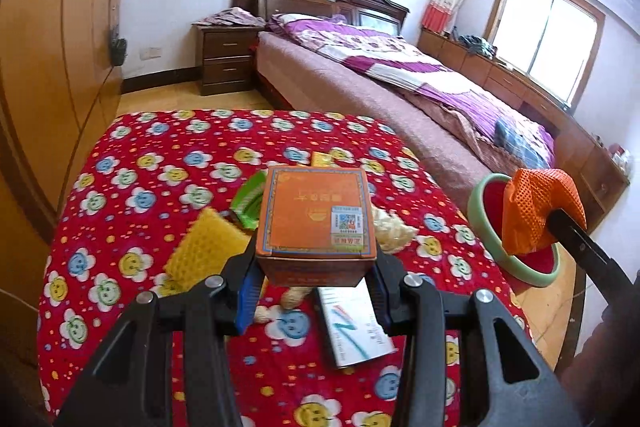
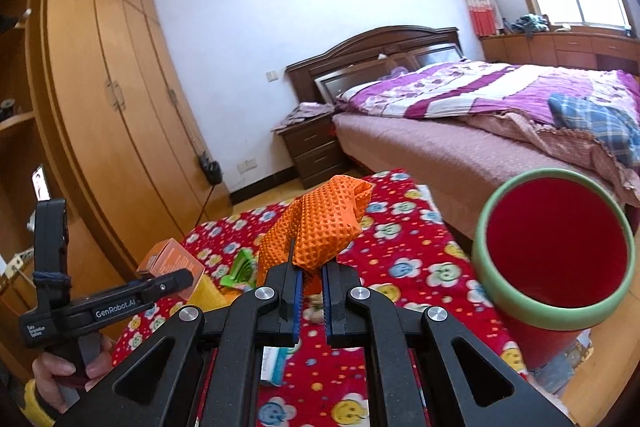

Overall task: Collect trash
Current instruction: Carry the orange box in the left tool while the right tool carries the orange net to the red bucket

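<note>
From the left wrist, the left hand-held gripper (image 1: pixel 316 281) is clamping an orange box (image 1: pixel 316 223) above the desk (image 1: pixel 120 155). From the right wrist, the right hand-held gripper (image 2: pixel 311 297) is pinching orange mesh wrapping (image 2: pixel 320 223), jaws nearly together, beside the green-rimmed bin (image 2: pixel 520 303).

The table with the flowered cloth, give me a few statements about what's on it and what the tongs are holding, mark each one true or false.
1. The left tongs grip an orange box. True.
2. The right tongs are empty. False: they are shut on an orange mesh piece.
3. A bin with a green rim and red inside stands at the right of the table. True.
4. The tablecloth is plain blue. False: it is red with smiling flowers.
5. A yellow sponge lies on the table. True.
</note>
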